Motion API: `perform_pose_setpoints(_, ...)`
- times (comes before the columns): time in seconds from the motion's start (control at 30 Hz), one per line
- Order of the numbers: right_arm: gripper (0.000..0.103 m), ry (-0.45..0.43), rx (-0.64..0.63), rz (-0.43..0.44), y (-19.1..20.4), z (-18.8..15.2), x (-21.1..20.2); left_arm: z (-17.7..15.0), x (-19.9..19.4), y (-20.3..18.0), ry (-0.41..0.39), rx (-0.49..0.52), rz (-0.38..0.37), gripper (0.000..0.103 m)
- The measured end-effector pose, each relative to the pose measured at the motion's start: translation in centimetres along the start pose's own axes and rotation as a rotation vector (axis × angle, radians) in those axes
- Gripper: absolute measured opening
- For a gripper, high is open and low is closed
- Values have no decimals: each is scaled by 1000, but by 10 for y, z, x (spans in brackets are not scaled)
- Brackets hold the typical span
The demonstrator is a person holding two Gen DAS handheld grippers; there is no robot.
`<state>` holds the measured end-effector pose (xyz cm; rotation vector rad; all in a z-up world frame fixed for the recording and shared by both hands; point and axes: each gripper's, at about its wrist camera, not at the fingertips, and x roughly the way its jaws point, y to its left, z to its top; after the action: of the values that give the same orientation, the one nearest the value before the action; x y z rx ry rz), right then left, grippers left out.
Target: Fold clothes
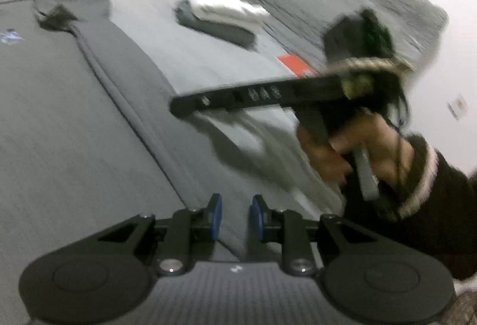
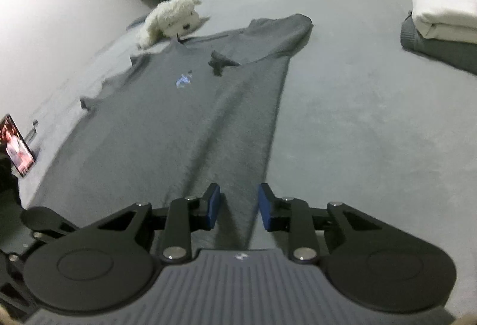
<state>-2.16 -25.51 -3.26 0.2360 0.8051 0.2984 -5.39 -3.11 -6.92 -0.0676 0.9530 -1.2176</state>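
— Shirt (image 2: 190, 104) lies flat on the bed (image 2: 357, 122), collar toward the far end, right side seemingly turned in along a straight lengthwise edge. Both claws?

— Left claw (image 1: 236, 214) and right claw (image 2: 239, 205) each stand parted, gripping nothing, low over the hem end.

— Step?

— Probably mid-fold, though it could be flat for smoothing. Any grasp wants a cloth edge pinched cleanly.

— Room?

— Bare bed on the right; folded stack (image 2: 441, 27) near that edge, plush dog (image 2: 170, 18) beside the collar, phone (image 2: 16, 146) at the left edge.
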Motion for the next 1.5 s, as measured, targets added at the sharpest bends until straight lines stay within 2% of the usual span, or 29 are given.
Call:
perform_pose_setpoints(0.13, 33, 9, 6, 1, 2, 4, 2, -6, 1, -11, 96, 83, -72, 23)
perform_pose_setpoints(0.23, 38, 3, -18, -27, 9, 9, 6, -3, -3, -13, 141, 97, -134, 24)
perform_pose_setpoints(0.3, 39, 0, -33, -52, 13, 13, 10, 0, -8, -13, 145, 94, -164, 25)
perform_pose_setpoints(0.37, 39, -2, -37, -72, 14, 17, 14, 3, -13, -12, 124, 88, -152, 29)
perform_pose_setpoints(0.53, 39, -44, 5, -87, 10, 29, 15, 13, -21, -2, 32, 26, -44, 35)
perform_pose_setpoints(0.73, 40, -65, 98, -91, 3, 37, 18, 16, -25, 11, 6, -41, 104, 37)
perform_pose_setpoints(0.77, 40, -67, 111, -96, 3, 39, 19, 16, -28, 14, -4, -55, 131, 40)
perform_pose_setpoints(0.83, 40, -68, 127, -97, 2, 41, 21, 18, -42, 24, -47, -95, 195, 44)
perform_pose_setpoints(0.93, 42, -69, 134, -84, 5, 45, 22, 23, -63, 43, -106, -175, 320, 45)
perform_pose_setpoints(1.07, 47, -77, 117, -68, 12, 49, 24, 30, -85, 67, -156, -283, 436, 46)
perform_pose_setpoints(1.37, 47, -28, 77, -58, 29, 48, 42, 45, -136, 122, -268, -523, 699, 51)
perform_pose_setpoints(1.5, 47, 5, 68, -37, 44, 51, 49, 40, -156, 139, -299, -543, 861, 51)
